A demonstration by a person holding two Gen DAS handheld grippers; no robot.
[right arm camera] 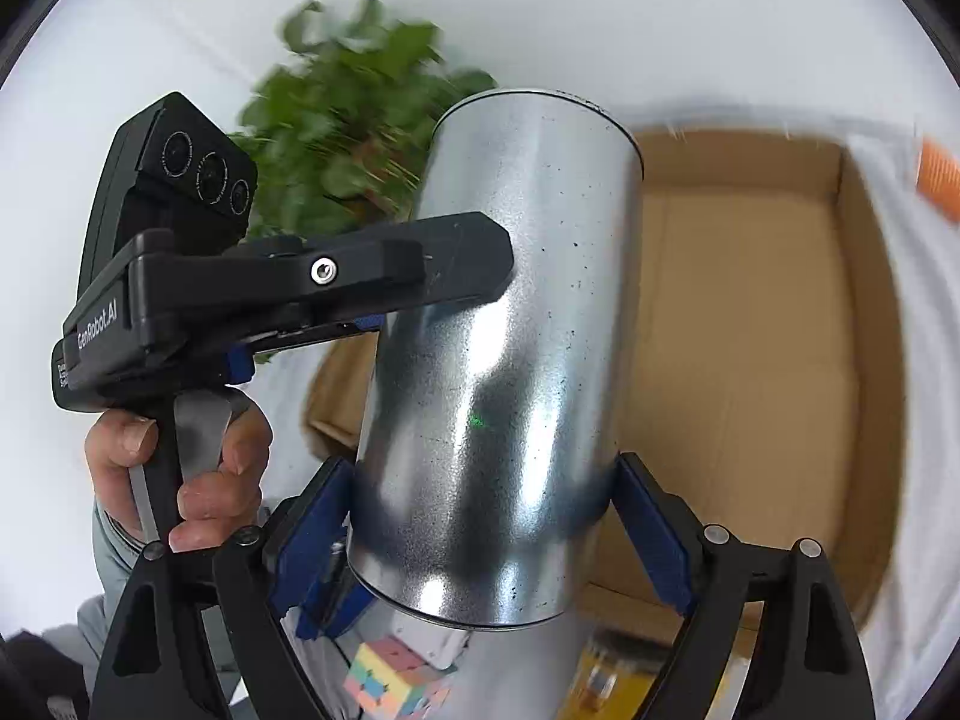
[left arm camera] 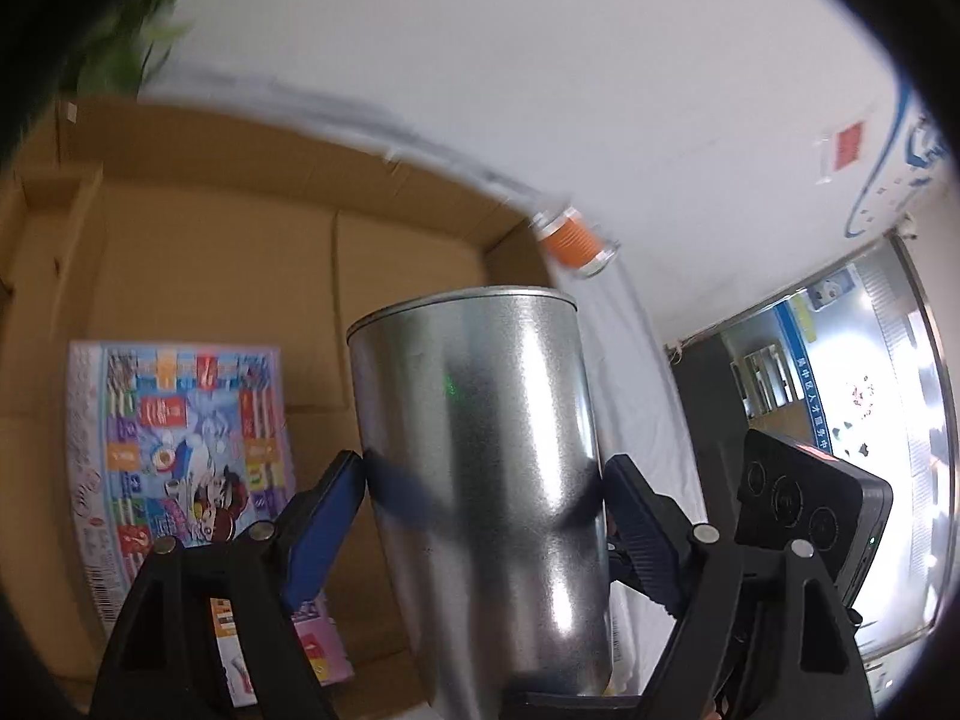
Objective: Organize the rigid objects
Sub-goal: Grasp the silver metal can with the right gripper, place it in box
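Galvanised steel canister [left arm camera: 480, 468], clamped at mid-height by both the left gripper [left arm camera: 483, 486] and right gripper [right arm camera: 480, 498] over a cardboard box [left arm camera: 210, 252]; it looks rigid, light, slippery.

The silver can [left arm camera: 480, 468] hides the box floor behind it in the left wrist view, and its base is cut off by the lower edge. The orange-labelled jar [left arm camera: 576, 240] and potted plant [right arm camera: 354, 120] are motion-blurred, as is a yellow item [right arm camera: 606, 678] below the can whose identity cannot be told. The colourful box [left arm camera: 186, 468] is partly covered by the left gripper [left arm camera: 480, 480]; its print is too small to read.
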